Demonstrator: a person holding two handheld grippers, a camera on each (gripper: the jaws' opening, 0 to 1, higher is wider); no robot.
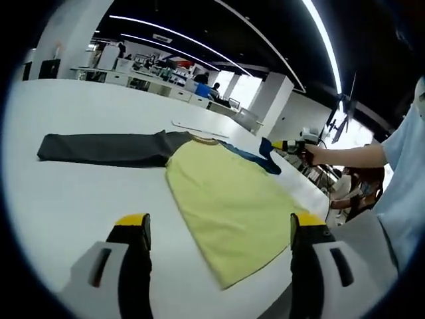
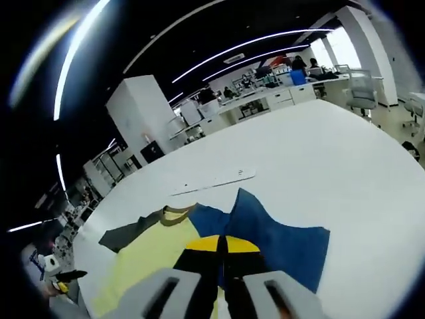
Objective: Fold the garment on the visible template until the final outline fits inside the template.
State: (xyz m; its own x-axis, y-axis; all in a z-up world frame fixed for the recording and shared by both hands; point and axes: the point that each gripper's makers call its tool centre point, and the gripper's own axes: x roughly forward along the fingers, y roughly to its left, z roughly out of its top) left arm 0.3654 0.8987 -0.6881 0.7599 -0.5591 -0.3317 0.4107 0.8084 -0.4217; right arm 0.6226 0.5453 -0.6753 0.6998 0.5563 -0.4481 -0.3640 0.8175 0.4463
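the garment (image 1: 226, 199), a yellow shirt with one dark grey sleeve (image 1: 99, 149) stretched out flat and one blue sleeve (image 2: 279, 239), lies on the white worktop (image 1: 66, 199). the left claw (image 1: 216, 229) hovers wide open above the hem, holding nothing. the right claw (image 2: 222, 244) is pinched closed on the blue sleeve, lifting it.

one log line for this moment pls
stage: folding shirt | left gripper: open, above table | right gripper: shut on blue sleeve | grey sleeve: spread flat
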